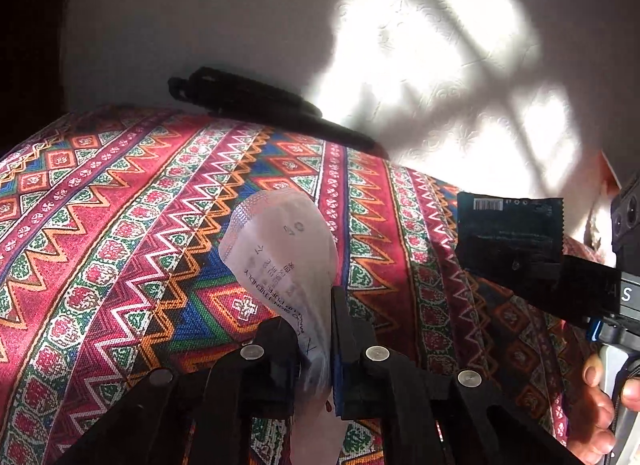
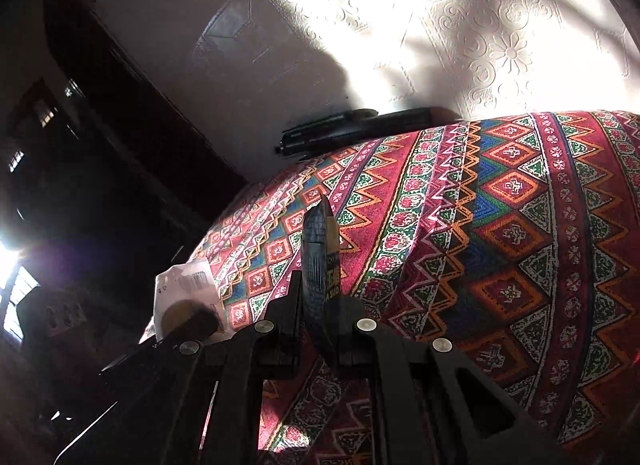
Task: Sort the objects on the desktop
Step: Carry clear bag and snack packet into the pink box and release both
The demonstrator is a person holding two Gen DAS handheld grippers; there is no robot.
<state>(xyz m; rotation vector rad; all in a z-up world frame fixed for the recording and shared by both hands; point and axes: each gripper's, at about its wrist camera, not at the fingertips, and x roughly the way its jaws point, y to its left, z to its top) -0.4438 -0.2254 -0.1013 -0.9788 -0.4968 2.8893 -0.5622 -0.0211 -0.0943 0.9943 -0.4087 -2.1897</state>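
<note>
A translucent white sachet [image 1: 280,249] with printed text stands up between my left gripper's [image 1: 314,329] fingers, which are shut on its lower part. In the right wrist view the same white sachet [image 2: 188,293] shows at the lower left. My right gripper [image 2: 318,297] is shut on a dark packet [image 2: 320,249] seen edge-on, with yellow print. From the left wrist view that dark packet [image 1: 510,233] shows its barcode side at the right, held above the patterned cloth.
A red, zigzag-patterned cloth [image 1: 120,225] covers the table. Black pens [image 1: 256,101] lie at its far edge against an embossed white wall [image 1: 440,65] lit by sun. A hand [image 1: 600,397] grips the right tool's handle. Dark furniture [image 2: 100,125] stands left.
</note>
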